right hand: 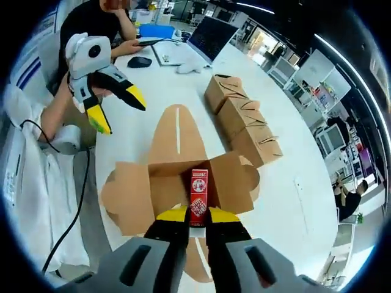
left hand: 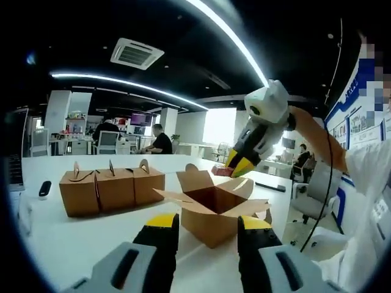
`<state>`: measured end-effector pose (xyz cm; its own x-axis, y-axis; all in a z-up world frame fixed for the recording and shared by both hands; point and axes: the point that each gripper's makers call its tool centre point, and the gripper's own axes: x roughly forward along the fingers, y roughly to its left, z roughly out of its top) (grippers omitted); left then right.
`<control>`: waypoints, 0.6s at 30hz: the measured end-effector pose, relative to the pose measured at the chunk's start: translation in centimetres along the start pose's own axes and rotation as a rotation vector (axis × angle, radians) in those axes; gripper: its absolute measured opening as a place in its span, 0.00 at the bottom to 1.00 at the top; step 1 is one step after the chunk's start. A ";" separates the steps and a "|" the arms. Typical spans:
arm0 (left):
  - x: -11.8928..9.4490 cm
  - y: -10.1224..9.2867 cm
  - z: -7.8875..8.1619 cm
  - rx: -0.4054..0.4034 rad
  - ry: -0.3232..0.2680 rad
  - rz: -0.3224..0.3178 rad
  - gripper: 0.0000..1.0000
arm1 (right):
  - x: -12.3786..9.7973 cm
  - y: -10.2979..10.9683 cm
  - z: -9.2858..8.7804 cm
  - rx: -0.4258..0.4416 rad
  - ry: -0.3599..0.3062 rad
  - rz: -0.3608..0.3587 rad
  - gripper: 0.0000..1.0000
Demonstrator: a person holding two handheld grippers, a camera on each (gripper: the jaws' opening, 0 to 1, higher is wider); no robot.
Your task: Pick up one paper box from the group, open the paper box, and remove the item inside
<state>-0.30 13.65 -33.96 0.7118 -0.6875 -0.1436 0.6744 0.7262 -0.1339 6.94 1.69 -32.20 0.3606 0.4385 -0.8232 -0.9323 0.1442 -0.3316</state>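
My right claw (right hand: 197,215) is clamped on a small red carton (right hand: 198,198), the thing that was inside, holding it by its lower end right above the open box (right hand: 183,183). From the right gripper view the carton stands up between my yellow tips, with the box's flaps spread wide on the white table (right hand: 293,177) underneath. In the left gripper view you can see that same claw (left hand: 239,165) up in the air over the open box (left hand: 211,210), with a bit of red (left hand: 222,171) at its tips. My left claw (left hand: 201,224) has let go of everything; its jaws sit apart with nothing between them, low in front of the open box, and in the right gripper view it hangs off to one side, tips (right hand: 116,110) spread. The other three boxes (left hand: 111,188) sit closed in a row beside the open one, touching each other. A laptop (right hand: 211,36) and a mouse (right hand: 140,61) are further down the table, and a person in black (right hand: 91,21) sits at that end.
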 end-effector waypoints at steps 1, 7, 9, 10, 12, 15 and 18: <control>0.0 0.0 0.0 0.000 0.001 0.000 0.40 | -0.3 0.2 0.0 -0.005 -0.001 -0.003 0.12; 0.1 -0.1 0.0 0.002 0.002 -0.003 0.40 | -1.9 1.4 -0.2 -0.032 -0.015 -0.021 0.12; 0.1 -0.1 0.0 0.001 0.001 -0.002 0.40 | -2.3 1.9 -0.5 -0.039 -0.018 -0.023 0.12; 0.1 0.0 0.0 0.002 0.002 -0.002 0.40 | -2.5 2.2 -0.6 -0.045 -0.018 -0.024 0.12; 0.1 0.0 0.0 0.003 0.002 -0.003 0.40 | -2.8 2.6 -0.8 -0.055 -0.020 -0.028 0.12; 0.0 0.0 0.1 0.005 0.001 -0.003 0.40 | -3.5 3.5 -1.0 -0.069 -0.027 -0.041 0.12; -0.1 0.0 0.2 0.007 -0.001 -0.003 0.40 | -4.1 4.5 -1.3 -0.081 -0.034 -0.047 0.12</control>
<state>-0.33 13.69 -33.80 0.7100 -0.6896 -0.1426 0.6778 0.7242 -0.1274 1.31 -0.59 -30.87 0.4012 0.4626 -0.7906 -0.9089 0.0939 -0.4063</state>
